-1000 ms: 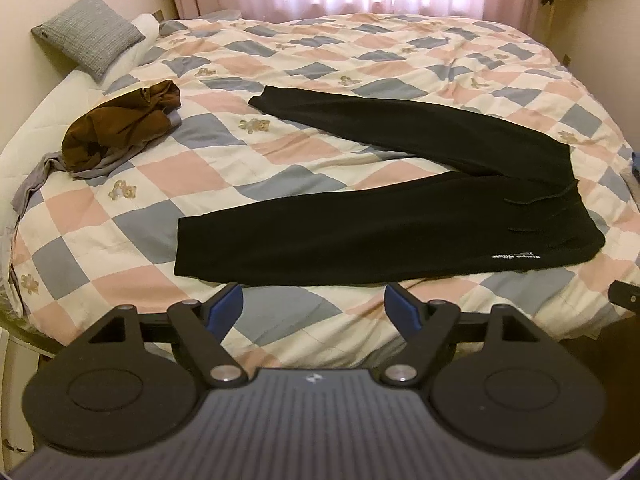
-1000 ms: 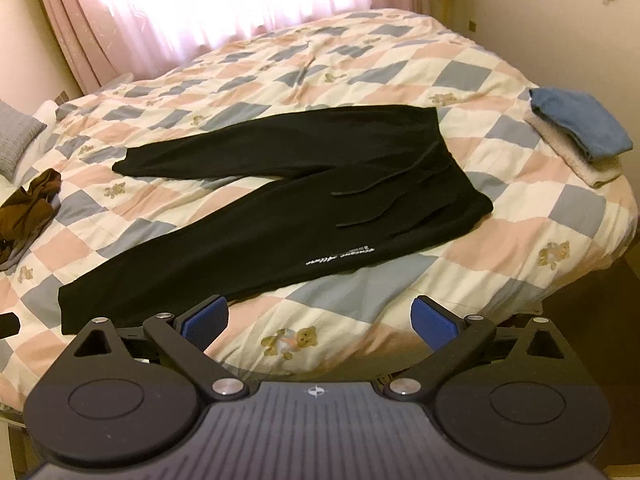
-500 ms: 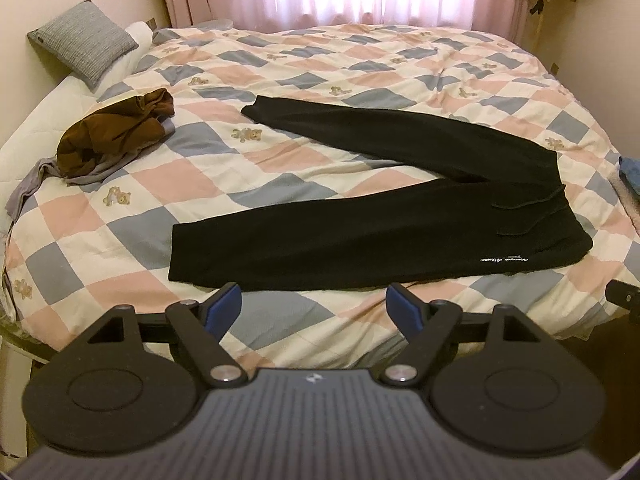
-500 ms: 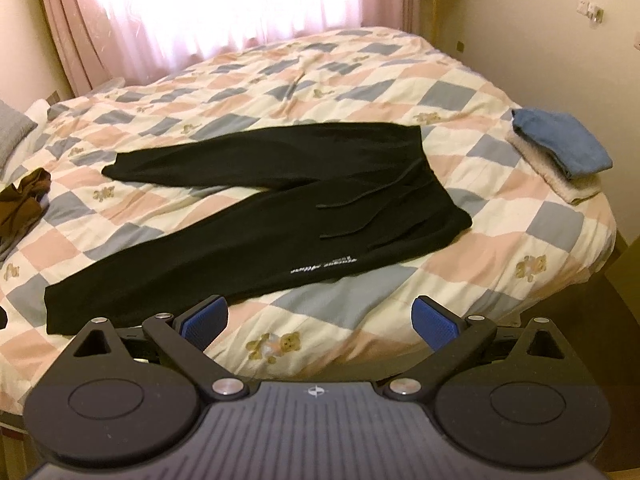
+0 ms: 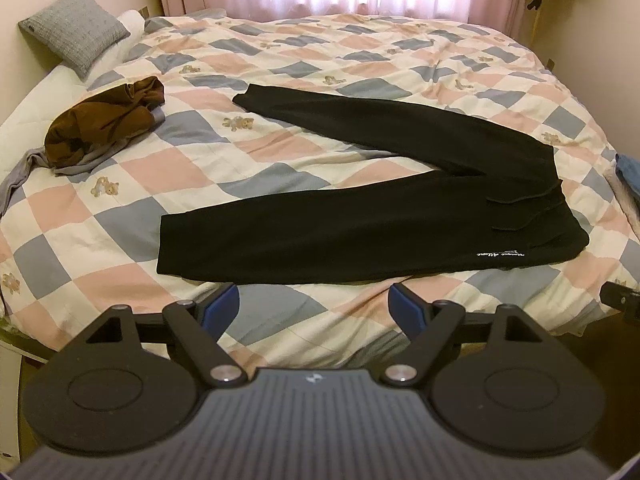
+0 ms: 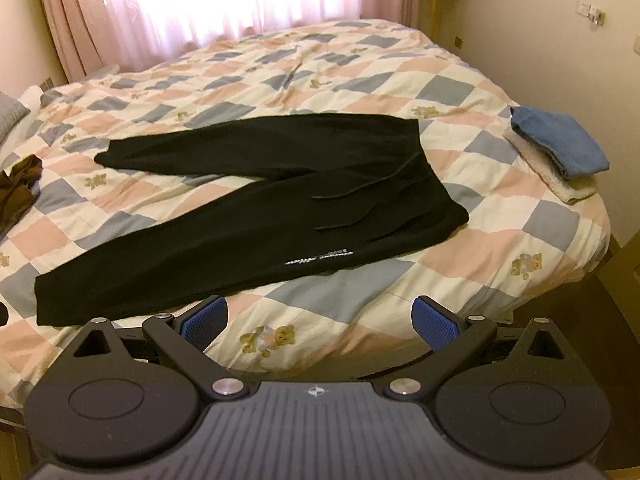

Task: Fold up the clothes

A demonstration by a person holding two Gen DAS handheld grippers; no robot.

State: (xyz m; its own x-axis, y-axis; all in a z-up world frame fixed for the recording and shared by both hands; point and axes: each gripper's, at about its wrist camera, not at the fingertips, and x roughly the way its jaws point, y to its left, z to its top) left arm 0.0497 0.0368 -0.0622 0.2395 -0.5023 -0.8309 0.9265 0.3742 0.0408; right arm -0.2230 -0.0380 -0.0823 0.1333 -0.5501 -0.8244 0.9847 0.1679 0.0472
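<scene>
At the far left of the bed [image 5: 120,208], near the wall, a grey pillow [image 5: 74,32] leans, and a little in front of it a crumpled brown garment [image 5: 104,124] lies on top of a grey cloth [image 5: 24,168]. The bed carries a checkered quilt [image 6: 460,92] in pink, blue-grey and cream with small bear figures. In the middle the black trousers [image 5: 360,220] lie flat on the quilt, with both leg ends pointing to the left and spread apart, and the waistband at the right; white lettering [image 6: 316,258] is visible on the near leg close to the waist, and the drawstrings lie loose on the fabric. The left tongs [image 5: 314,306] hang over the near edge of the bed, just before the near leg, with the blue pads wide apart and nothing between them. The right tongs [image 6: 318,320] are also over the near edge, below the waist part, spread wide and empty. At the far right a folded blue garment [image 6: 560,140] rests on a folded cream garment [image 6: 556,184]. Behind the bed, pink curtains [image 6: 200,4] cover a bright window.
</scene>
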